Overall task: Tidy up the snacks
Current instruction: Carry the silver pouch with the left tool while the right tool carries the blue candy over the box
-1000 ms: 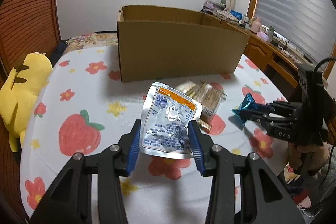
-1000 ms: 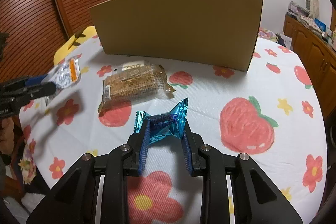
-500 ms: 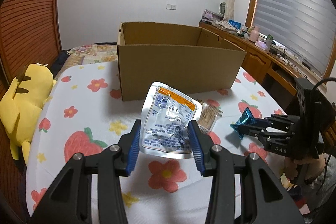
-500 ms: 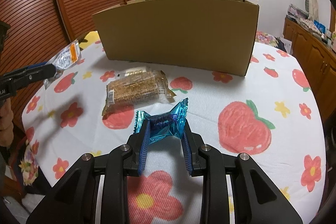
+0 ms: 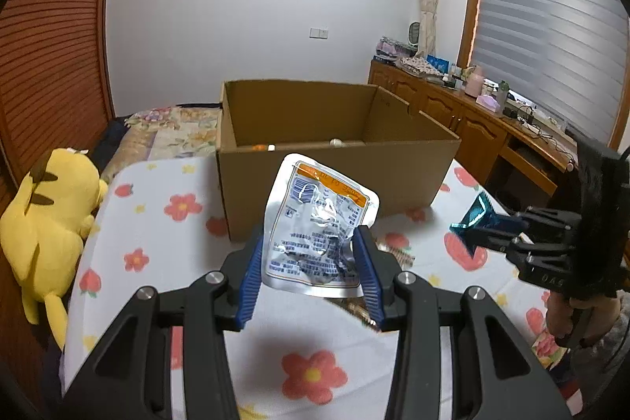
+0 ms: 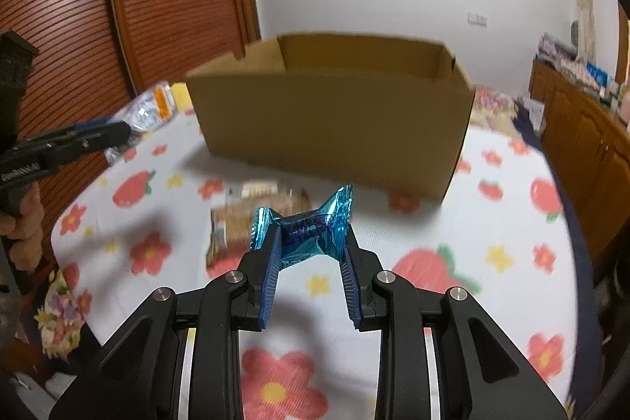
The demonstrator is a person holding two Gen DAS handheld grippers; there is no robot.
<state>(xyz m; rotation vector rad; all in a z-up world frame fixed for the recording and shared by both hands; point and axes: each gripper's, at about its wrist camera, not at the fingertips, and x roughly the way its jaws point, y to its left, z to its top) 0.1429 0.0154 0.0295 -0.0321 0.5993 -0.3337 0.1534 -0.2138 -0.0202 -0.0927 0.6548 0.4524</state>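
My left gripper (image 5: 311, 247) is shut on a silver foil pouch (image 5: 315, 227) with an orange strip, held up in front of the open cardboard box (image 5: 334, 160). My right gripper (image 6: 311, 243) is shut on a blue foil candy (image 6: 307, 223), held above the table short of the box (image 6: 334, 113). The right gripper also shows at the right of the left wrist view (image 5: 484, 231), and the left gripper with its pouch (image 6: 151, 105) at the left of the right wrist view. A brown cracker pack (image 6: 236, 223) lies on the cloth below the candy.
The table has a white cloth (image 5: 157, 223) with strawberry and flower print. A yellow plush toy (image 5: 47, 215) lies at the left edge. A wooden sideboard (image 5: 492, 128) with clutter runs along the right wall. Small items show inside the box.
Both grippers have risen with their snacks and moved toward the box; the box's inside now shows in both views. Both holds are unchanged.
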